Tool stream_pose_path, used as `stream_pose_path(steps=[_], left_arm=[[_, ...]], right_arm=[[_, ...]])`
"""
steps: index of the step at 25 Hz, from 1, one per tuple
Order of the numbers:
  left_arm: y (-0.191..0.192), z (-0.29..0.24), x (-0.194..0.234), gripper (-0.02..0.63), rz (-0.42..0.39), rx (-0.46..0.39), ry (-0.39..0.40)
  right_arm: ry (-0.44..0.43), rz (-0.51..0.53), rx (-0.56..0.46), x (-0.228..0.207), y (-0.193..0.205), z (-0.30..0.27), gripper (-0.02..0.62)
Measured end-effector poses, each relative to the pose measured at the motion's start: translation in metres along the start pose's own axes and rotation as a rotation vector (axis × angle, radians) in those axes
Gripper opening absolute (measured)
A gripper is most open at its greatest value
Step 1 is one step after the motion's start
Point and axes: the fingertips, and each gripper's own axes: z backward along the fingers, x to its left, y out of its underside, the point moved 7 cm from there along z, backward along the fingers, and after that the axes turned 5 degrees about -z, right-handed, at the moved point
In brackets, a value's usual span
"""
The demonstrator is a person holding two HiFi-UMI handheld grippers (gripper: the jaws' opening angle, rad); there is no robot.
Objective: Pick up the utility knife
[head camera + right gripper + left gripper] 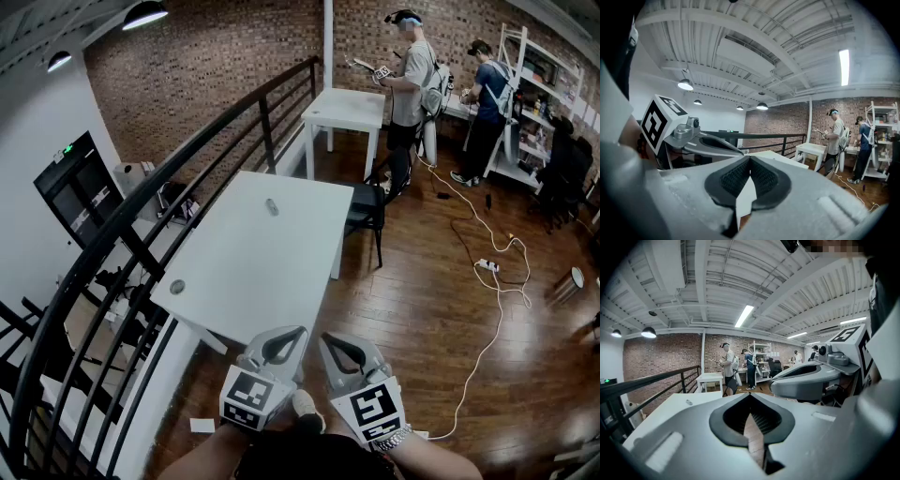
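You hold two grippers low in the head view, side by side and close to your body, short of the near table. The left gripper has its jaws together, tips meeting, with nothing between them. The right gripper is the same: jaws closed tip to tip and empty. There are two marker cubes, one on each gripper.

There are two white tables. The near table is just ahead of you, along the black railing. The far table stands beyond it.

Two small things lie on the near table, well apart from each other. One is a grey oblong thing toward the far end. The other is a round grey thing near the left edge. Both are too small to make out, so you can't tell whether the oblong one is the utility knife. No other knife shows in any view. Neither gripper touches either thing.

One black chair sits at the near table's far right corner. Two people stand at the back, one beside the far table and one at the white shelving. One white cable runs across the wood floor. Two pendant lamps hang at upper left, one larger and one smaller.
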Motion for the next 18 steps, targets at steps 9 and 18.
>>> stream_pose_path(steps=[9, 18], left_arm=[[0.004, -0.069, 0.085, 0.018, 0.047, 0.009, -0.03], [-0.011, -0.108, 0.133, 0.018, 0.074, 0.01, -0.07]], right_arm=[[-0.028, 0.003, 0.048, -0.057, -0.015, -0.094, -0.011], [-0.071, 0.023, 0.061, -0.096, -0.034, -0.154, -0.011]])
